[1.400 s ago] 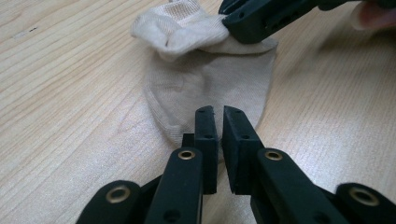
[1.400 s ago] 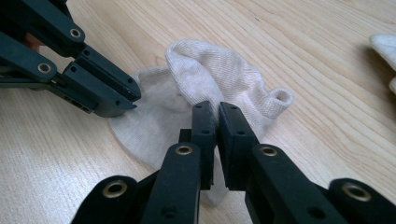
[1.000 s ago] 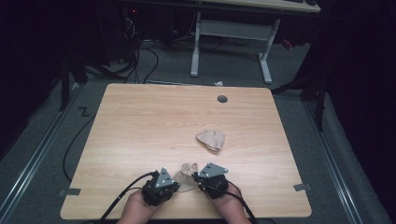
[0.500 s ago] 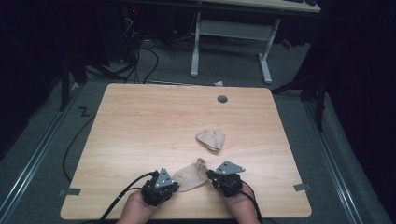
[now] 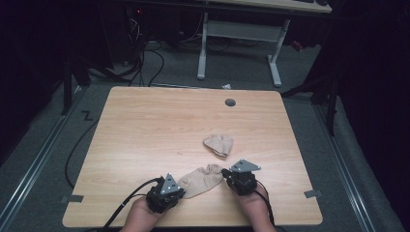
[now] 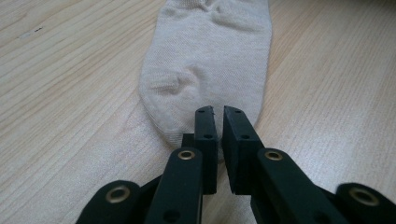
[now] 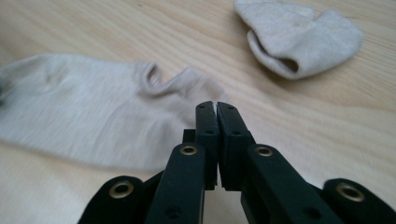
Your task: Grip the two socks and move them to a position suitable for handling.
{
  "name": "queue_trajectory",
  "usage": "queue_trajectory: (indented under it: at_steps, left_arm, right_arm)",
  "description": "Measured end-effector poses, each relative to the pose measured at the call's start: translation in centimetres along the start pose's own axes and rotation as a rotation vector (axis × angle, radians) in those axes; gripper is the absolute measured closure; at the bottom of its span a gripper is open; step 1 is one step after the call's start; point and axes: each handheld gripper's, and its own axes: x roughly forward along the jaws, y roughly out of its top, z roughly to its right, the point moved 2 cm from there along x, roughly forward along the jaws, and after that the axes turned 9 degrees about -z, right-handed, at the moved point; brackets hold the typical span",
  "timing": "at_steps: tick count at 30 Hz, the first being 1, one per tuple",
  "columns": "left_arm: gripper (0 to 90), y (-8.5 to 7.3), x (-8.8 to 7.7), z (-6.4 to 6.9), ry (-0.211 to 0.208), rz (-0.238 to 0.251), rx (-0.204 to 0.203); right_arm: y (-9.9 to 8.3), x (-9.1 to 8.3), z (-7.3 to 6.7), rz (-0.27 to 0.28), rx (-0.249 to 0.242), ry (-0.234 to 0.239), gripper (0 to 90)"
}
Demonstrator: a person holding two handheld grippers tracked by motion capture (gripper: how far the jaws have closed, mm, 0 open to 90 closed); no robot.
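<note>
Beige sock (image 5: 200,181) stretched flat between both grippers' fingers (image 6: 206,135).

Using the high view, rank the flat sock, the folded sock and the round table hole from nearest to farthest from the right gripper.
1. Flat sock: right at the right gripper, stretching to its left, near the table's front edge.
2. Folded sock: just beyond the gripper, mid-table, slightly left.
3. Table hole: farthest, near the back edge.
</note>
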Motion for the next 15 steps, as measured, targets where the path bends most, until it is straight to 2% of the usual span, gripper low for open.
queue_trajectory:
  at_steps: [1, 3, 6, 11, 15]
  left_arm:
    - [83.9, 0.0, 0.0, 0.0, 0.0, 0.0, 0.0]
    - [83.6, -0.1, 0.0, 0.0, -0.001, 0.003, 0.002]
    - [83.4, -0.1, -0.1, -0.2, -0.001, 0.002, -0.004]
    - [82.6, -0.3, -0.3, -0.7, 0.016, -0.004, -0.01]
    - [82.0, -0.5, -0.5, -1.2, 0.024, -0.01, -0.022]
  right_arm:
    - [0.0, 0.0, 0.0, 0.0, 0.0, 0.0, 88.6]
    - [0.9, 1.4, 0.3, -0.027, 0.006, 0.004, 88.9]
    - [0.9, 2.2, 0.2, -0.068, -0.006, 0.005, 89.6]
    - [0.4, 1.7, -0.2, -0.075, -0.033, 0.005, 89.5]
    - [-0.7, 1.0, -0.9, -0.077, -0.054, 0.031, 89.0]
